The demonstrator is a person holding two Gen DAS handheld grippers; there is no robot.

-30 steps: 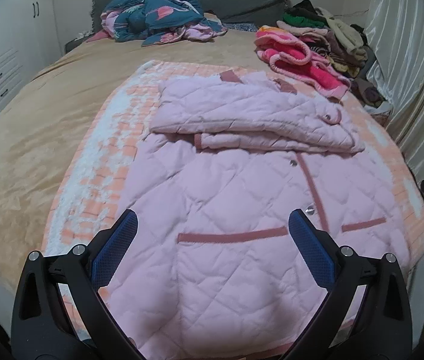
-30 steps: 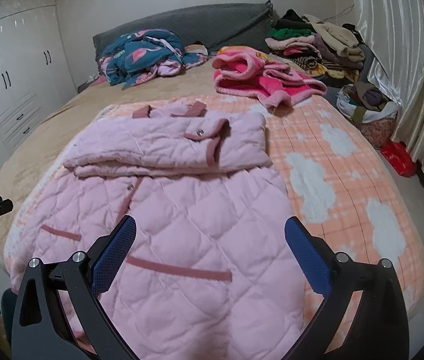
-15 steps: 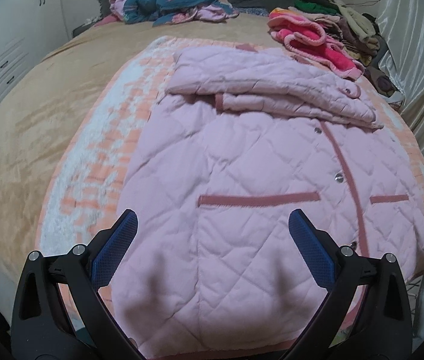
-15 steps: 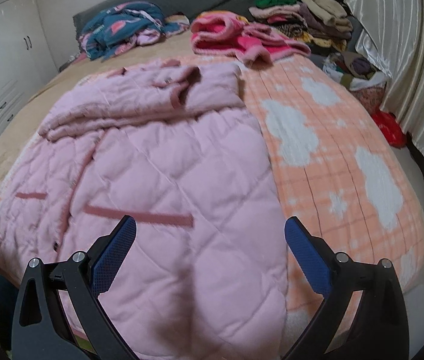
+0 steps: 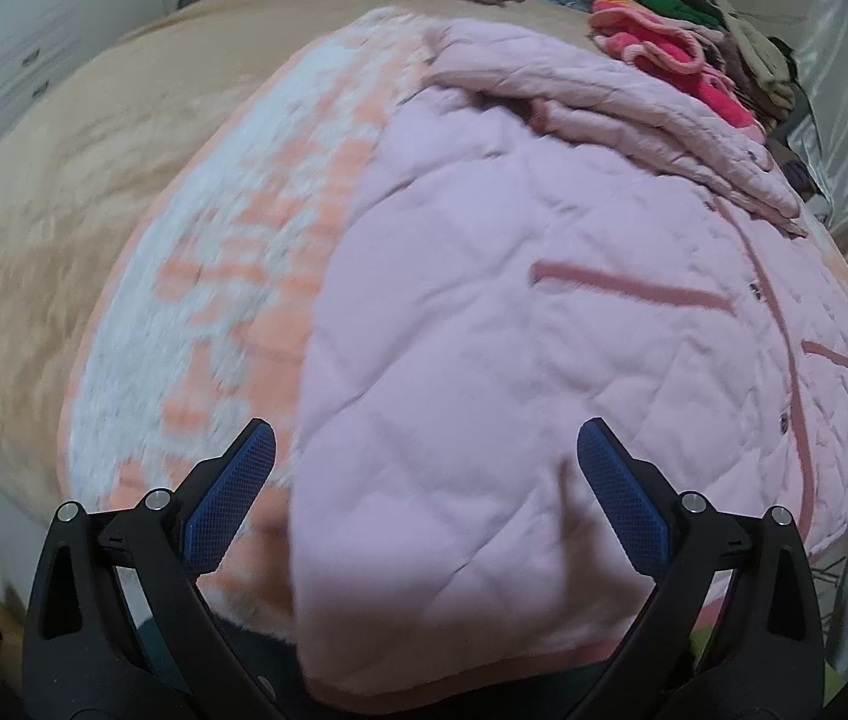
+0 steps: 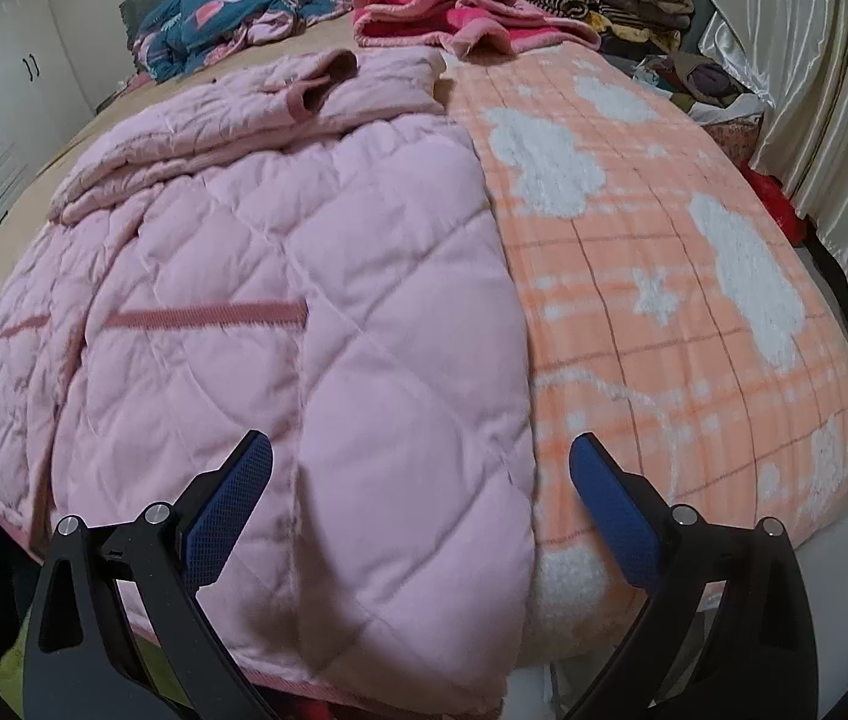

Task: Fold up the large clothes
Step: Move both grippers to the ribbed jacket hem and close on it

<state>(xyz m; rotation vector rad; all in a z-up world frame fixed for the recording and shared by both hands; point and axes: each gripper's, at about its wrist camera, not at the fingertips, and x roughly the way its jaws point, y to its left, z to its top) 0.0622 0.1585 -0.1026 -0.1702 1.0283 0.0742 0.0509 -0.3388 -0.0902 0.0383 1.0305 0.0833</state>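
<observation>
**Taking the hem corners for the bottom-up fold**

The pink quilted coat lies flat, front up, on the orange checked blanket that covers the bed, its sleeves already folded across the chest at the far end. The hem hangs over the near edge of the bed, right below both tools.

The left gripper hovers over the near left corner of the coat, jaws wide apart and holding nothing; its left finger is above the blanket, its right finger above the quilting. The right gripper hovers likewise over the near right corner, jaws wide apart and empty, straddling the coat's right side edge.

The step in hand looks like seizing the hem at both corners to carry it toward the collar. To do it well:

- Lower each tool until one finger slips under the hem edge and the other sits on top, so that only the coat is pinched, not the blanket beneath.
- Take both corners at matching spots along the hem, or the fold will run crooked.
- Bite deep enough into the padding; thick quilting is likely to slip from a shallow hold.
- Lift both sides together and lay the hem over the folded sleeves without dragging them loose.
</observation>
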